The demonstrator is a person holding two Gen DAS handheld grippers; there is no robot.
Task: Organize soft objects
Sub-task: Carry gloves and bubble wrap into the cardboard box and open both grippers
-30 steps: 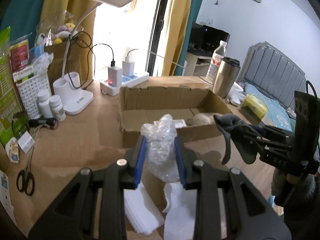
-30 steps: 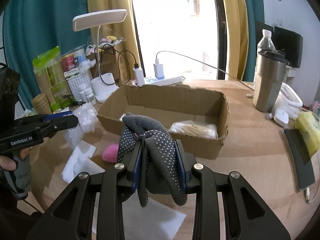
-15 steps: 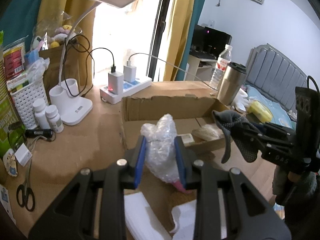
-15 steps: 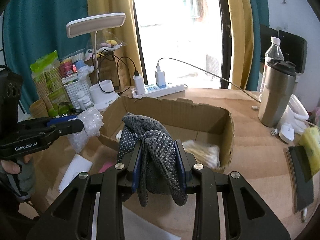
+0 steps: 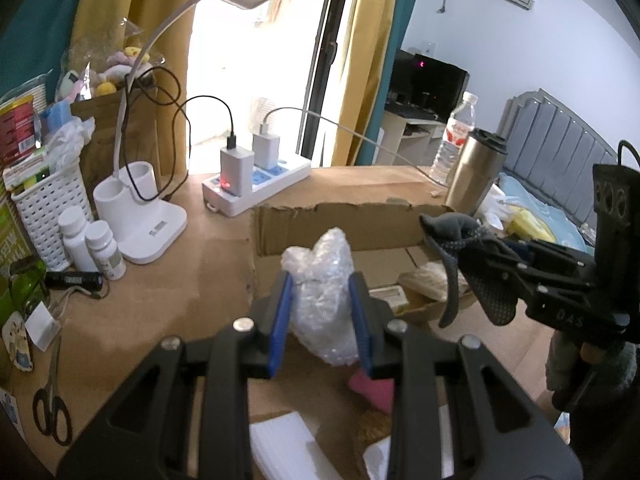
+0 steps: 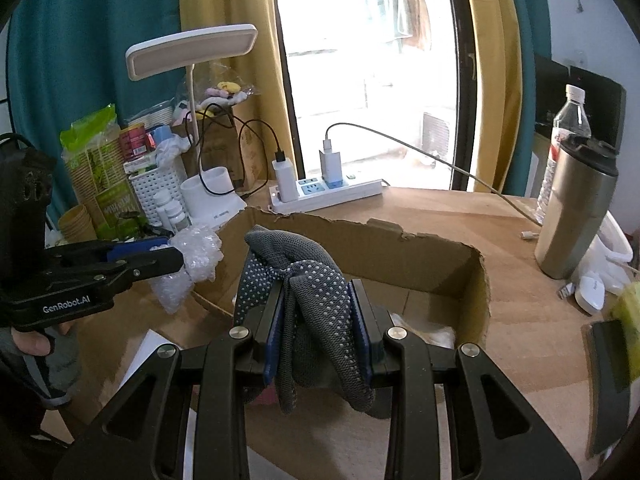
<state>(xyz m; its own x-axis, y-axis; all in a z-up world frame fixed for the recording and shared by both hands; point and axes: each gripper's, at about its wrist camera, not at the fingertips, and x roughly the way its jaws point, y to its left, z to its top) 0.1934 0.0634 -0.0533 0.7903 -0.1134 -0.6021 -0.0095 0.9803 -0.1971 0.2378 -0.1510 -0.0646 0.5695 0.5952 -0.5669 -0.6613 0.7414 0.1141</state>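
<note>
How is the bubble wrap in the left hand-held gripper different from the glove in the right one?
The bubble wrap is clear, shiny plastic; the glove is grey knit with pale dots. The bubble wrap is bunched into a lump, while the glove droops with its fingers hanging down. Both are soft, clamped between blue pads, and held near the cardboard box.

Bright daylight comes through the window (image 6: pixel 372 72), between yellow curtains (image 6: pixel 224 8). Beyond the counter's far edge stands a grey padded headboard (image 5: pixel 560 132) against a white wall (image 5: pixel 500 40).

Each wrist camera looks down along my tongs, close above the desk (image 5: pixel 132 320); both views share the cardboard box (image 6: pixel 400 248).
</note>
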